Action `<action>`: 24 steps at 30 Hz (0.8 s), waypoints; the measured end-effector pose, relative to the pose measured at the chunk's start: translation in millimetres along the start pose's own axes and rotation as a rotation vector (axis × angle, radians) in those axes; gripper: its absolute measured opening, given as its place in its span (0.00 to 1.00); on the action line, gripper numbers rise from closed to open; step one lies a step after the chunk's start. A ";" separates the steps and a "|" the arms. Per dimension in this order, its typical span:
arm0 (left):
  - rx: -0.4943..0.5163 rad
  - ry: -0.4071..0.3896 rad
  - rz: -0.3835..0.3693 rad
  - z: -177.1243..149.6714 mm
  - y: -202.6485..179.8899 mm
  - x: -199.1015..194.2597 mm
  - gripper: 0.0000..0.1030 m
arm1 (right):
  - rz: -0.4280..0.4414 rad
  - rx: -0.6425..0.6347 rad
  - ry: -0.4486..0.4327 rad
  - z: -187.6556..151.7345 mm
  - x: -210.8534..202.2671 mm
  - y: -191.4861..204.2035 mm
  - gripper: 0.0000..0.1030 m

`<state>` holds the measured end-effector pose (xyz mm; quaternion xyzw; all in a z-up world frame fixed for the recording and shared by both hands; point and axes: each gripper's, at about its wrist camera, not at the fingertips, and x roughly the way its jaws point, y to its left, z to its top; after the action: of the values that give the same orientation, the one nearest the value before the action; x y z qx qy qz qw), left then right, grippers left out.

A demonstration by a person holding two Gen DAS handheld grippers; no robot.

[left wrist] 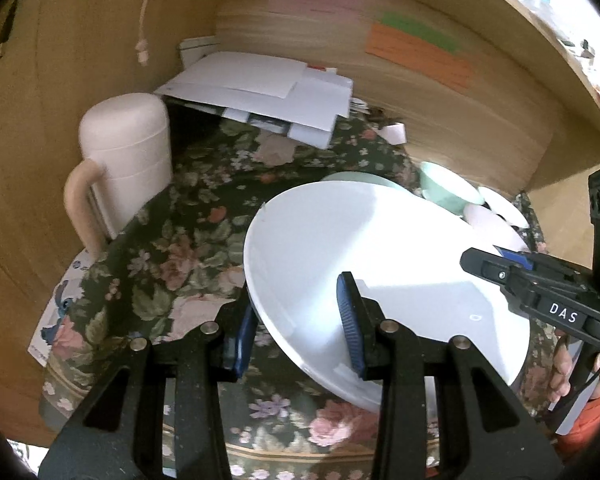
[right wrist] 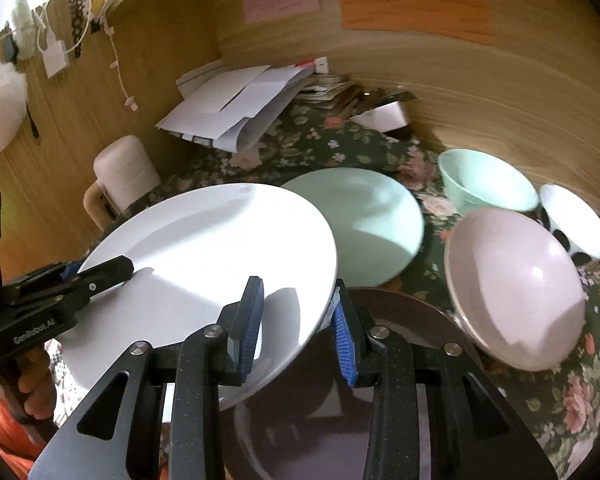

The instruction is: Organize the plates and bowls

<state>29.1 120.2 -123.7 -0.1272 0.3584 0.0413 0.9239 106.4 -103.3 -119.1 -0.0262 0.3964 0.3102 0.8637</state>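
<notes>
You have the white plate (right wrist: 204, 264) pinched at two edges, and that shared hold is where trouble could start: if your two hands drift apart or twist against each other, one rim could slide out from between the pads and the plate would swing down on the other grip alone. The left gripper (left wrist: 298, 320) is closed narrow on the plate's near left edge, one blue pad above the rim and one below; the right gripper (right wrist: 296, 324) clamps the opposite edge the same way, low in the centre of the right wrist view. The plate is glossy and smooth (little for the pads to bite on), tilted and lifted clear of the floral cloth (left wrist: 172, 240). Directly beneath it in the right wrist view lies a dark brown plate (right wrist: 404, 320), and just to the right a pink bowl (right wrist: 516, 288) sits close to your right gripper's outer finger, so a careless swing could knock it. Further back, in the centre of that frame, lies a mint green plate (right wrist: 364, 220), with a mint bowl (right wrist: 484, 184) and a white bowl with black spots (right wrist: 576, 220) at the right edge. The white plate is plain, round and shallow, with bright light and the grippers' shadows across its face.
</notes>
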 end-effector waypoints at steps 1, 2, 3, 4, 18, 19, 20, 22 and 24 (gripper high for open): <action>0.001 0.002 -0.005 -0.6 -2.4 -0.3 0.38 | -0.003 0.004 -0.004 -1.5 -2.3 -2.2 0.29; 0.004 0.004 -0.011 -0.8 -5.3 0.1 0.38 | -0.007 0.009 -0.007 -3.2 -4.6 -4.6 0.29; 0.010 0.006 -0.017 -1.3 -9.0 0.6 0.38 | -0.010 0.015 -0.010 -5.4 -7.3 -7.9 0.29; 0.016 0.007 -0.021 -1.8 -13.0 0.8 0.38 | -0.013 0.021 -0.012 -7.4 -9.5 -10.5 0.30; 0.077 0.021 -0.059 -15.4 -55.1 -1.3 0.38 | -0.042 0.076 -0.038 -37.4 -39.0 -35.5 0.29; 0.080 0.025 -0.060 -16.5 -57.2 -0.7 0.38 | -0.042 0.080 -0.038 -39.2 -39.7 -37.2 0.29; 0.082 0.030 -0.063 -18.1 -59.9 0.4 0.38 | -0.042 0.084 -0.036 -41.4 -40.3 -39.1 0.29; 0.085 0.039 -0.066 -20.8 -63.2 2.0 0.38 | -0.042 0.095 -0.031 -46.4 -40.9 -43.1 0.30; 0.090 0.050 -0.069 -24.0 -67.6 4.8 0.38 | -0.043 0.108 -0.025 -51.6 -40.6 -47.8 0.30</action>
<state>28.4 48.5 -130.0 -0.0986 0.3784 -0.0098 0.9203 78.4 -177.8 -135.6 0.0159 0.4013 0.2701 0.8751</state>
